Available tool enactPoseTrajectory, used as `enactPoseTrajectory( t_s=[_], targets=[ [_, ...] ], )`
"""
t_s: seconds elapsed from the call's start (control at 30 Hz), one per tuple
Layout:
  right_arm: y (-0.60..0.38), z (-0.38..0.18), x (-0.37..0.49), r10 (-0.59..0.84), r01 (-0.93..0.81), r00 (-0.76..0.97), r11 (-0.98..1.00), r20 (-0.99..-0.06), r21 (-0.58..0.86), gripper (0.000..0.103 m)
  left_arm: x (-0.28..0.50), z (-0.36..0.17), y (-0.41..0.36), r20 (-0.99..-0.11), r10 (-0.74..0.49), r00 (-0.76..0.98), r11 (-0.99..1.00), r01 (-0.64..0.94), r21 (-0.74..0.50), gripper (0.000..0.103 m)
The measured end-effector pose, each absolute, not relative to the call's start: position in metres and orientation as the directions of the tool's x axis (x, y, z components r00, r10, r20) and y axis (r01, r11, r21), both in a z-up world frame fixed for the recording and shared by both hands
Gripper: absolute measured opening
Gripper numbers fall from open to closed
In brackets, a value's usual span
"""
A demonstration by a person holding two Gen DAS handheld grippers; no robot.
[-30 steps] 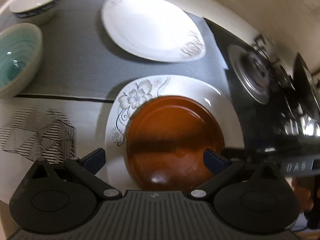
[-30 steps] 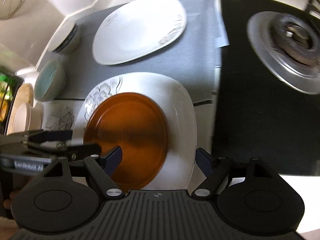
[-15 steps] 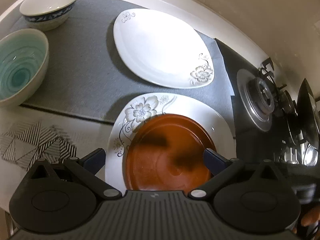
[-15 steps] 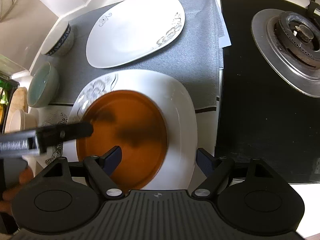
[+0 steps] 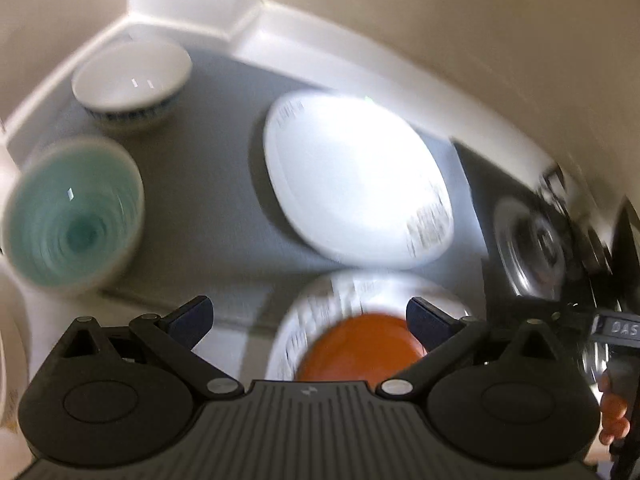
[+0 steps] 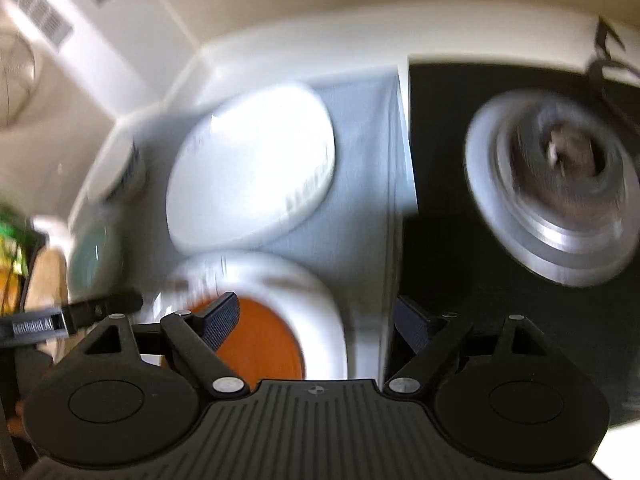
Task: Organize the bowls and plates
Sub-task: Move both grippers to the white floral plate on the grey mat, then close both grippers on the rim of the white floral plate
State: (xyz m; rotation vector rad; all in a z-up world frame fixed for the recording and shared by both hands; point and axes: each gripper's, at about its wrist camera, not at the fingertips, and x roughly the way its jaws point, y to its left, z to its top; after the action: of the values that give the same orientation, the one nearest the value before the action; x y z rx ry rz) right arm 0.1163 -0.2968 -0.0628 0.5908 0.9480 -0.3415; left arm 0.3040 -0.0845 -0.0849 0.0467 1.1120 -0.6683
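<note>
Looking down on the worktop, we see a grey mat (image 5: 208, 216) spread across its far part, with the black hob (image 6: 448, 184) to the right of it and a round steel burner (image 6: 556, 196) set in the hob. On the mat lies a large white plate (image 5: 352, 176), and just near of it, half off the mat's front edge, a second white plate with a flower print (image 5: 316, 320). An orange plate (image 5: 360, 348) rests on that printed one. Both views are smeared, so we think the two white plates are just apart, though they may touch. At the left of the mat stands a teal bowl (image 5: 72, 220), and far of it, toward the corner, a white bowl with a blue band (image 5: 132, 80). Our left gripper (image 5: 308, 316) hangs above the near plates with its jaws spread wide and nothing between them. Our right gripper (image 6: 316, 320) is likewise wide apart and empty, above the right rim of the printed plate.
</note>
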Motion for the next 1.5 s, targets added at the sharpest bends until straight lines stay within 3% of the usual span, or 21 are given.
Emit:
enactPoseTrajectory(
  t_s=[0.17,0.6,0.97,1.5],
  targets=[
    [-0.319,-0.067,0.163,-0.053,0.479,0.628,0.813,-0.777,0.331,0.087,0.337,-0.086,-0.107,-0.824,-0.455,0.338,0.856,0.419,-0.301,0.103],
    [-0.361,-0.116,0.23,0.018,0.503,0.584,0.777,-0.812,0.379,0.087,0.384,-0.123,-0.141,-0.859,-0.394,0.326,0.901,0.323,-0.291,0.103],
    [-0.37,-0.131,0.254,0.037,0.501,0.567,0.777,-0.823,0.38,0.087,0.407,-0.142,-0.151,-0.875,-0.381,0.3,0.907,0.306,-0.289,0.103],
    [-0.368,-0.133,0.262,0.035,0.447,0.582,0.821,-0.812,0.356,0.098,0.408,-0.141,-0.163,-0.867,-0.358,0.346,0.905,0.358,-0.231,0.103]
  ],
)
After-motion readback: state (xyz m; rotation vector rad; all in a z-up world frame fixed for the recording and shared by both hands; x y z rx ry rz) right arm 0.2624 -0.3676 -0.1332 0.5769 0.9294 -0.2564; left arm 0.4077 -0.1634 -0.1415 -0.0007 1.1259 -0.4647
